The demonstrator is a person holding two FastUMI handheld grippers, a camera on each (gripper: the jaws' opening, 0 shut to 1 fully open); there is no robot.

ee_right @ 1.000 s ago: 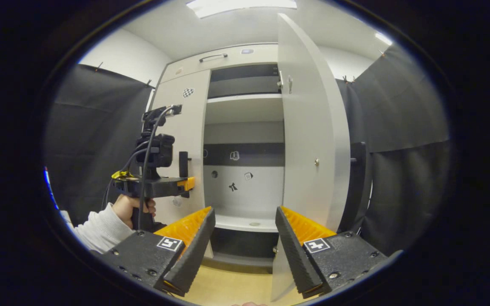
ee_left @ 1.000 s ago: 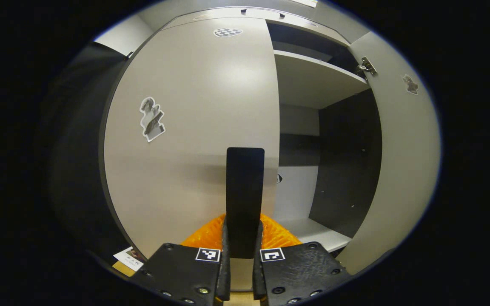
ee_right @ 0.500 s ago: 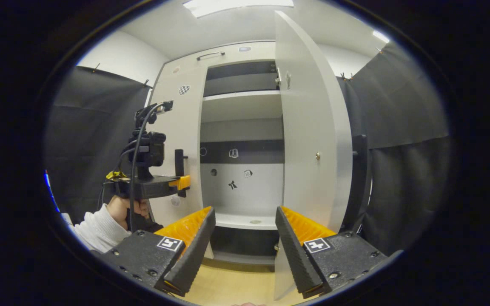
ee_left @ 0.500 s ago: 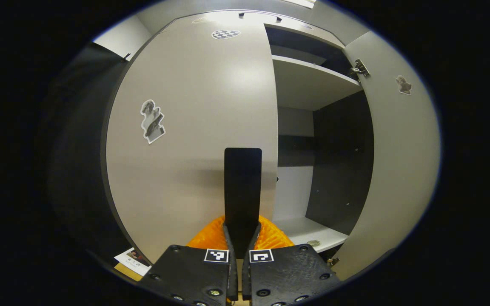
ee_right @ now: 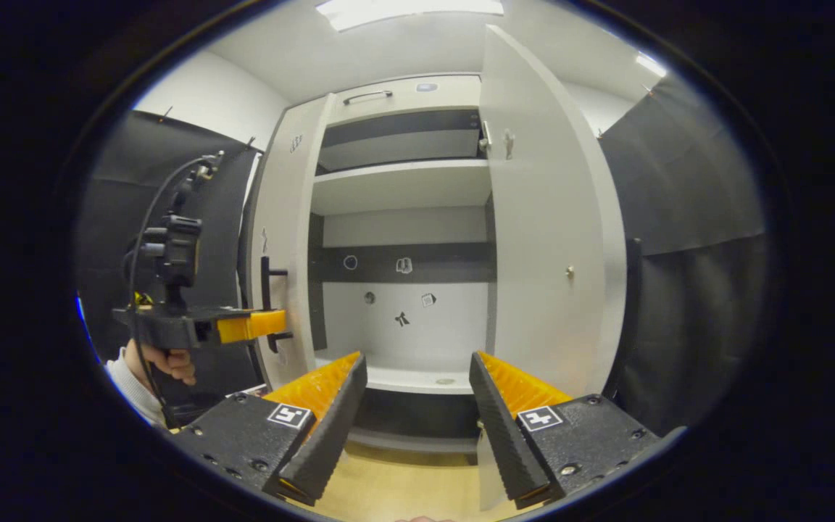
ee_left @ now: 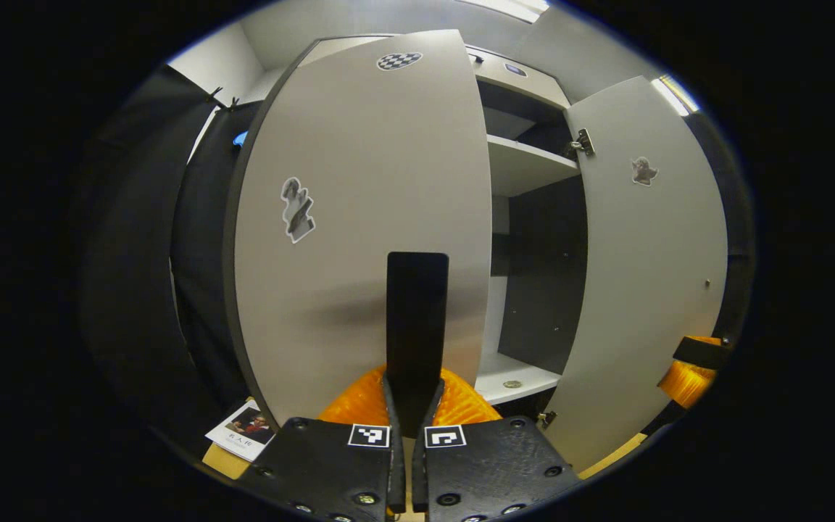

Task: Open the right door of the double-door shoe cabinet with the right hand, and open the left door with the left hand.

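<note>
Left gripper view: the left door [ee_left: 359, 217] has swung well out from the shoe cabinet [ee_right: 403, 188] since a second ago, its black handle [ee_left: 417, 326] clamped between the left gripper [ee_left: 409, 406] jaws. The right door [ee_right: 548, 239] stands wide open. The right gripper [ee_right: 417, 406] hangs free, jaws apart. Both doors look nearly done.

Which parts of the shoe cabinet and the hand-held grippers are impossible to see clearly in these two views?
- Left gripper view: the cabinet space behind the grey left door is hidden by that door.
- Left gripper view: the lower end of the black bar handle is covered by the left hand-held gripper.
- Right gripper view: the small stickers on the cabinet's back panel are too small to identify.
</note>
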